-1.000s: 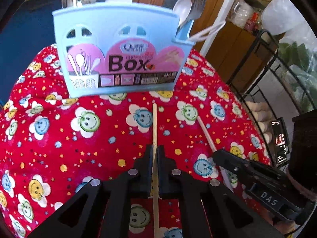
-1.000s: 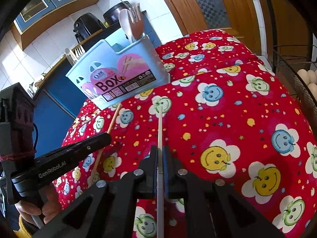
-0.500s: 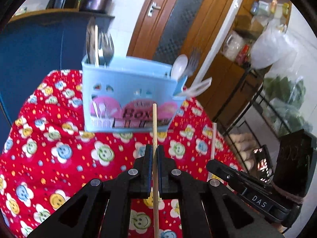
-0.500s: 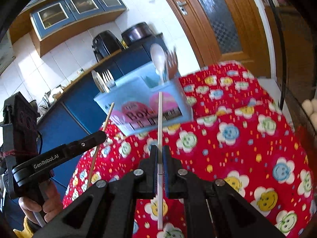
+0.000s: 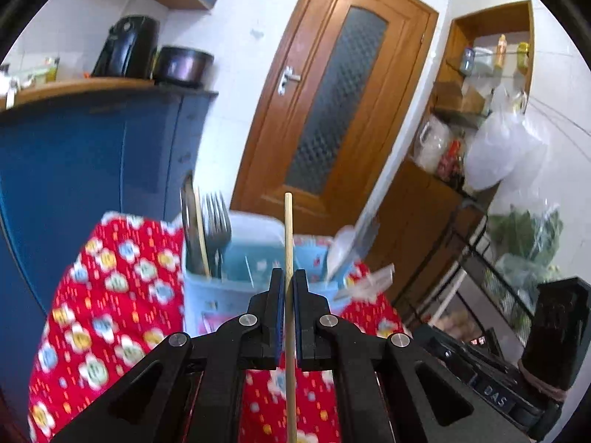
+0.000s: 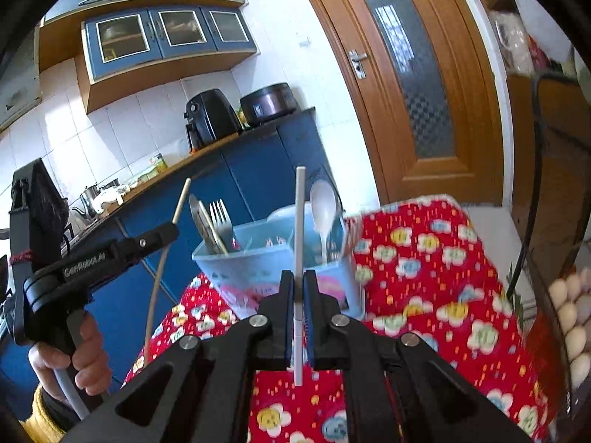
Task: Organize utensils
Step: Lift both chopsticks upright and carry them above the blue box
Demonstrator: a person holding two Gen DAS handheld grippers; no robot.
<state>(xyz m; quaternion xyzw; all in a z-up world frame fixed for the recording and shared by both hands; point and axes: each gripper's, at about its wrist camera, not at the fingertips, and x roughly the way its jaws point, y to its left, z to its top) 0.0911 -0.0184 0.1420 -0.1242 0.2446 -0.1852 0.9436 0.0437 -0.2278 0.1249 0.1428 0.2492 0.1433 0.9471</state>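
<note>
In the left wrist view, the left gripper (image 5: 289, 295) is clamped on a wooden chopstick (image 5: 288, 243) held clear of the red flowered tablecloth (image 5: 107, 295), short of the blue utensil box (image 5: 207, 288) that already holds forks (image 5: 216, 221) and a spoon. In the right wrist view, the right gripper (image 6: 298, 295) pinches a white chopstick (image 6: 299, 221) in front of the same box (image 6: 236, 273). Both sticks are yet to go in.

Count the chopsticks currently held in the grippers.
2: a wooden chopstick clamped in the left gripper, a white chopstick in the right gripper. Others may hide in the holder.
</note>
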